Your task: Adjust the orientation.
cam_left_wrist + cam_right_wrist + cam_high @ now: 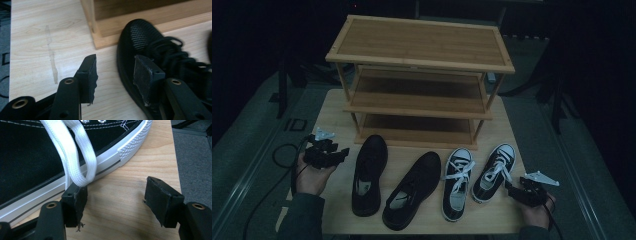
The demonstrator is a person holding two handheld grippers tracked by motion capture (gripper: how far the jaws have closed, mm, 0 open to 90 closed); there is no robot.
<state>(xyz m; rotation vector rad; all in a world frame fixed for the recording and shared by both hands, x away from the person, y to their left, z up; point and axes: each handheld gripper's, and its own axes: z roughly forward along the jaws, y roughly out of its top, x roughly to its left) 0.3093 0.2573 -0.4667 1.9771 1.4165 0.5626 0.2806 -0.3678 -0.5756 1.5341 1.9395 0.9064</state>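
- Right now your left gripper (343,151) sits at the left side of the pale wooden table (512,220), just beside the toe end of the left black lace-up shoe (368,175); its jaws stand partly apart with nothing pressed between them.
- Along that gripper's own camera, one pad hangs over bare tabletop and the other over the shoe's (150,50) black mesh upper — no contact that you can make out.
- Your right gripper (511,188) rests at the table's right front, close to the heel of the right black canvas sneaker with white laces and white rubber toe cap (495,172); its jaws are spread wide and hold nothing.
- From its camera, a loop of the white lace (75,162) droops onto the top of the left-hand jaw, while the sneaker's ribbed white sole edge (132,145) lies just beside it.
- Four shoes lie in a row before the three-tier bamboo shoe rack (422,75): two black lace-ups at left, the second one (412,190) angled, then the two canvas sneakers, the left one (457,182) near the right one — none on a shelf yet.
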